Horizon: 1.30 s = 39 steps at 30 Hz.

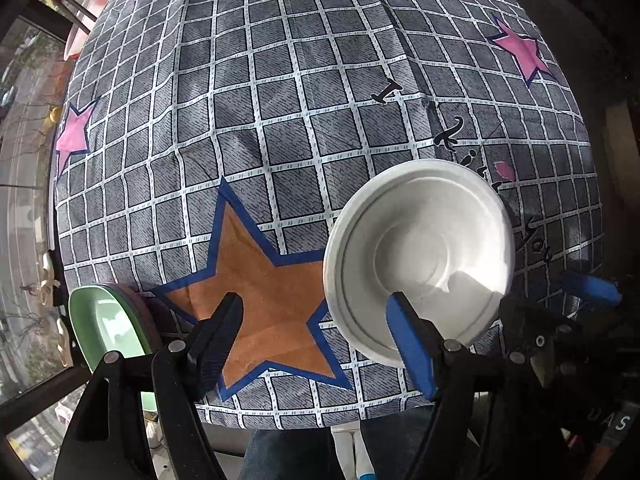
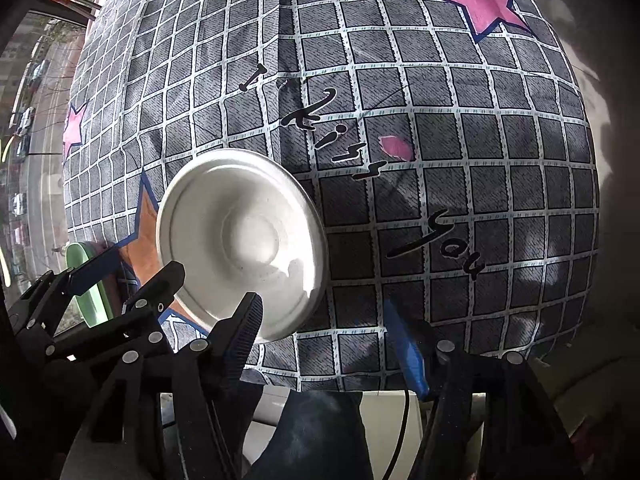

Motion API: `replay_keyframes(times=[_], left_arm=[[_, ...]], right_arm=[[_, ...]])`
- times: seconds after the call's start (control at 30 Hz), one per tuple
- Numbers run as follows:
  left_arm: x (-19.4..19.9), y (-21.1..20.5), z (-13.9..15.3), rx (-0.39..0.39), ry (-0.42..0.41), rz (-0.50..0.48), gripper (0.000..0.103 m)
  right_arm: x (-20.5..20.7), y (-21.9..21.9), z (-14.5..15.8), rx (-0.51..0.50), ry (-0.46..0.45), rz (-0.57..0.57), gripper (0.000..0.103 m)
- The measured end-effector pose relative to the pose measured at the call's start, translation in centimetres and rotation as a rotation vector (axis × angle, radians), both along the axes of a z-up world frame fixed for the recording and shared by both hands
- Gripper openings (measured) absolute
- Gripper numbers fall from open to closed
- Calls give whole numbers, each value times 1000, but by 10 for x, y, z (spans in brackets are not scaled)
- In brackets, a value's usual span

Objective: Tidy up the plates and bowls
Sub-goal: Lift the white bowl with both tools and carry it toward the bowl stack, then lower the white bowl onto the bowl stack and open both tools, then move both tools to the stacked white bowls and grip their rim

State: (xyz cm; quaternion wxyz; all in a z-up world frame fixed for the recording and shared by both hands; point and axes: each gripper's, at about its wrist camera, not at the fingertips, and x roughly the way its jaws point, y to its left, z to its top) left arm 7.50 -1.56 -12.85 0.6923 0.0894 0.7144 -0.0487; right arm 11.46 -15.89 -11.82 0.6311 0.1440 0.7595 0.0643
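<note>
Two dish spots share the tabletop [image 1: 280, 100], under its checked cloth with stars: a white plate [image 1: 420, 256] near the front edge, and a green plate [image 1: 108, 324] stacked on a pinkish one at the front left corner. Both tools hang over the front edge with jaws apart and nothing between them, the left gripper [image 1: 316, 332] by the white plate's near rim, the right gripper [image 2: 324, 320] just right of it. A good grasp would likely pinch that near rim squarely, then carry it level to the stack.

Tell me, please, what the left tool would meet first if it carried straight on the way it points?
Probably the orange star printed on the grey checked tablecloth; its open jaws straddle it, nothing between.
</note>
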Motion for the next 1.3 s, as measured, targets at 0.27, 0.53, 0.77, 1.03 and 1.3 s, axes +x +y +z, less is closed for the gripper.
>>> replay_keyframes(times=[0.27,0.53,0.77,1.03,1.3], left_arm=[[-15,13,6,16,37,-3,81],[-15,8,27,36,-14,1,81],[-12,11,34,46,-32,13,81],[-11,12,37,55,-44,30,81],[-13,16,37,60,-46,44,81]], right_arm=[[-12,-21,-5,36,65,-31,88],[-19,-20,-5,76,100,-28,88],[-9,-30,4,71,71,-41,103],[-1,-31,5,71,71,-29,103],[0,-31,5,75,72,-31,103]])
